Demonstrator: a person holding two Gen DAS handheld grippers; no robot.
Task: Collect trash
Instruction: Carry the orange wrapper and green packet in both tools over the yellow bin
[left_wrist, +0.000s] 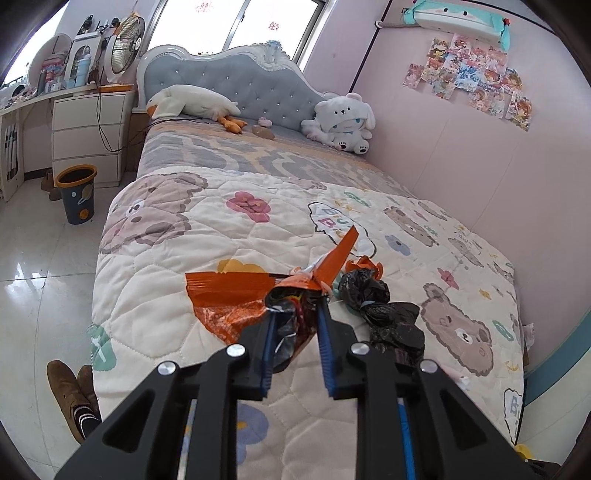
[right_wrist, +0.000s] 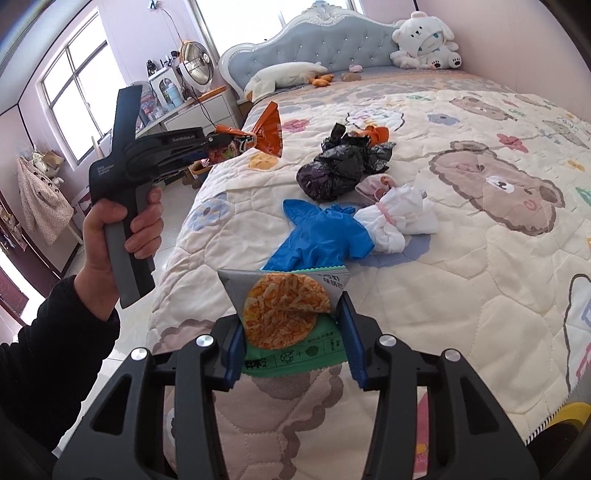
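The left black hand-held gripper (left_wrist: 297, 306), blue-padded, is clamped nearly closed, gripped by a bare hand (right_wrist: 118, 229) in a dark sleeve; the right hand-held gripper (right_wrist: 291, 325) tilts downward, jaws partly closed, pinching

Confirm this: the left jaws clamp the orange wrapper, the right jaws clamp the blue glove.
Wrong on the glove. The right wrist view shows the right gripper clamping a green snack packet; the blue glove lies on the quilt. The left gripper does clamp the orange wrapper.

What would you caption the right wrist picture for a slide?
Right gripper holds a green snack packet above the quilt; left gripper lifts an orange wrapper.
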